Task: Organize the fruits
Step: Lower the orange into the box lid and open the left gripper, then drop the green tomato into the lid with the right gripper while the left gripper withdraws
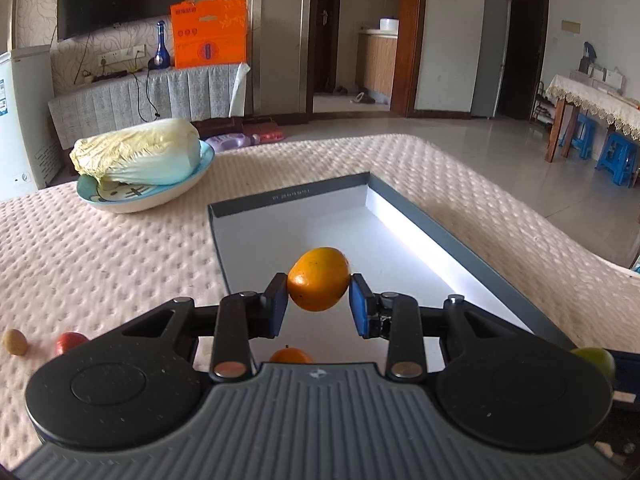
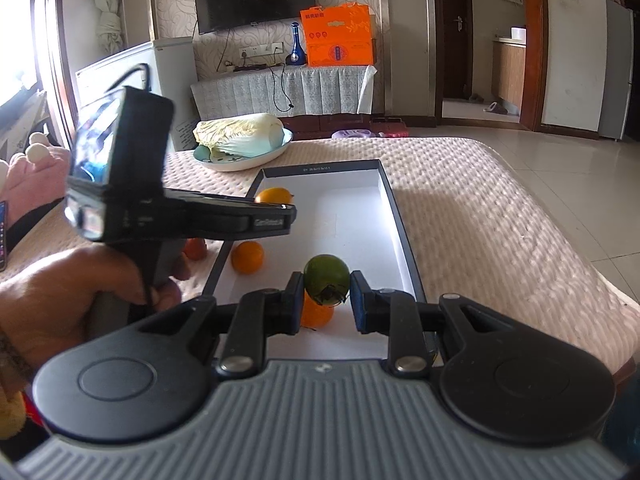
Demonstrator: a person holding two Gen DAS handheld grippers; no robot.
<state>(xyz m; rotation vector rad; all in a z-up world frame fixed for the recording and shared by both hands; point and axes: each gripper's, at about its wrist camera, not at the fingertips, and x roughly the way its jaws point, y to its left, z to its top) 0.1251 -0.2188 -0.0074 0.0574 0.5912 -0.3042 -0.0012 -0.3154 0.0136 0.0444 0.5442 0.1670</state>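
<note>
Nearest, the right gripper (image 2: 323, 294) pinches a round green fruit (image 2: 326, 278) between its fingers, poised over the near end of the shallow grey-rimmed white box (image 2: 400, 216), just above an orange fruit (image 2: 316, 314) lying there. Left of it, the left gripper (image 1: 318, 308) clamps a round orange citrus (image 1: 318, 279) above the box floor, likely for setting down. Another orange (image 2: 247, 256) sits by the left wall. The far half is bare, with room to lower both. Beyond, a pale cabbage (image 1: 140, 152) fills a blue dish (image 1: 160, 196).

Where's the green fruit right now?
The green fruit is clamped in the right gripper, centre of the right wrist view, above the box with an orange just behind it.
</note>
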